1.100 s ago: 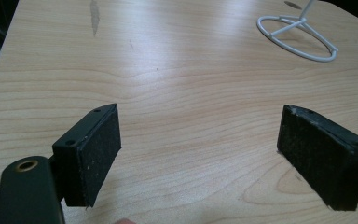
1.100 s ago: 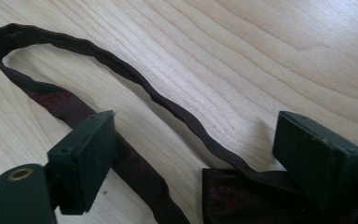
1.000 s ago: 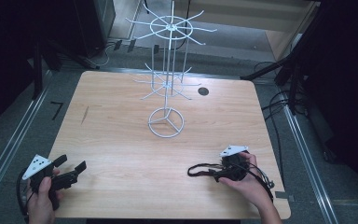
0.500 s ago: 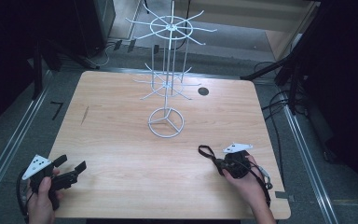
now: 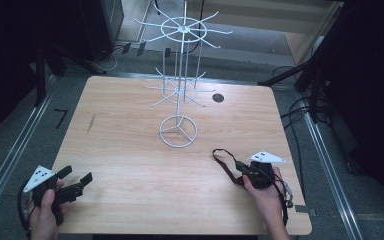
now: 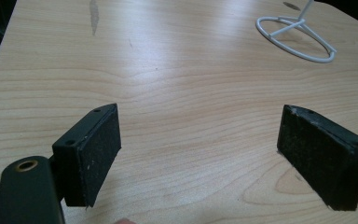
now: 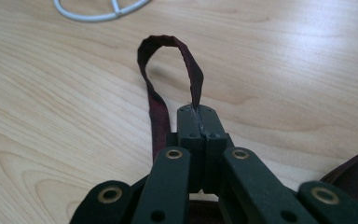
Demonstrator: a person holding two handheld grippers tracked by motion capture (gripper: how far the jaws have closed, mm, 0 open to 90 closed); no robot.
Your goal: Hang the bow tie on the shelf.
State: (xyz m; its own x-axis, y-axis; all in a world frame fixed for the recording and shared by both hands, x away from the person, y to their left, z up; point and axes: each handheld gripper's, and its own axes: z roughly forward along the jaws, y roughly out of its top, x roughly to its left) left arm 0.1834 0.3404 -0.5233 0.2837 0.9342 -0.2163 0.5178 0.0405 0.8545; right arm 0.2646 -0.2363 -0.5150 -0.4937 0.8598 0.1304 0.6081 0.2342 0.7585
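A dark maroon strap (image 7: pixel 168 70) forms a loop that sticks out past my right gripper (image 7: pixel 200 114), whose jaws are shut on it. In the high view the strap (image 5: pixel 223 159) curls toward the table's middle from the right gripper (image 5: pixel 240 167) at the near right. More maroon fabric (image 7: pixel 349 179) lies under that gripper. My left gripper (image 5: pixel 75 177) rests at the near left corner, held by a hand. Its jaws stand wide open, with bare wood between the pads (image 6: pixel 98 154). A white wire display stand (image 5: pixel 179 95) rises from a ring base (image 5: pixel 178 131) at mid-table.
The wooden table (image 5: pixel 130 150) has a dark round hole (image 5: pixel 218 98) near its far right and a grey smudge (image 5: pixel 91 122) at the left. Cables (image 5: pixel 300 110) and dark stands lie on the floor to the right. Metal rails (image 5: pixel 10 155) run along both sides.
My right gripper has turned with the strap, so the loop now points toward the stand's base instead of lying off to the left. The left gripper has stayed put.
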